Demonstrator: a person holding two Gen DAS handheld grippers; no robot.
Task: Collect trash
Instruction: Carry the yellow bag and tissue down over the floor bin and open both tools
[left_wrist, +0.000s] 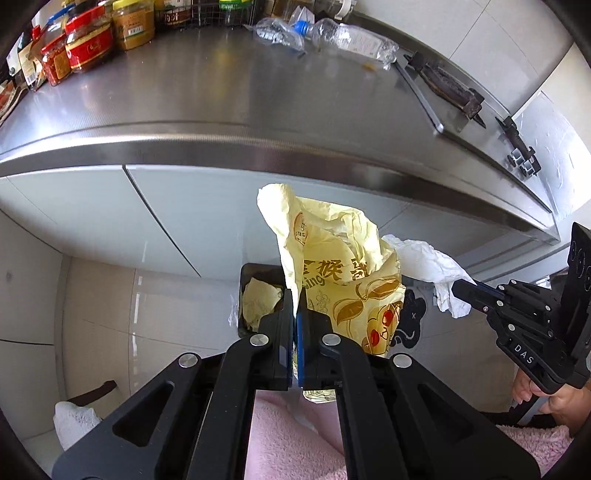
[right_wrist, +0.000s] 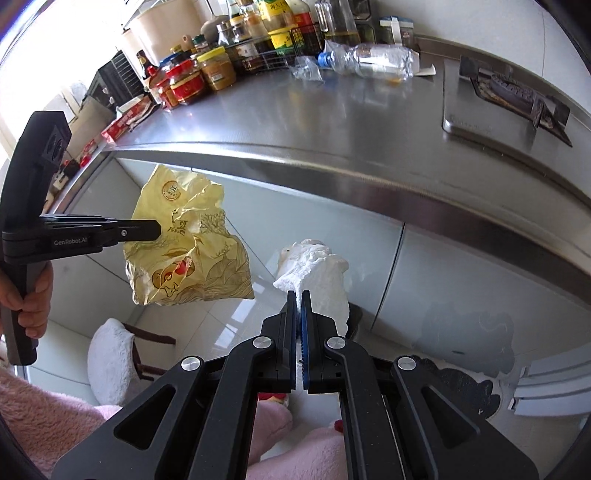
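My left gripper (left_wrist: 296, 295) is shut on a crumpled yellow printed wrapper (left_wrist: 343, 273), which hangs in the air below the steel counter's front edge. Under it stands a black bin (left_wrist: 258, 275) on the floor, with another yellow wrapper (left_wrist: 260, 301) inside. In the right wrist view the left gripper (right_wrist: 157, 229) holds the yellow wrapper (right_wrist: 192, 254) at the left. My right gripper (right_wrist: 299, 295) is shut on a crumpled white tissue (right_wrist: 317, 273). In the left wrist view the right gripper (left_wrist: 456, 287) holds that tissue (left_wrist: 428, 266) just right of the wrapper.
On the steel counter (left_wrist: 221, 96) lie two crushed clear plastic bottles (left_wrist: 351, 38), with red and yellow jars (left_wrist: 88, 44) at the back left and a stove grate (left_wrist: 447, 83) at right. White cabinet doors (left_wrist: 184, 206) face me. A white-cushioned stool (right_wrist: 110, 354) stands on the floor.
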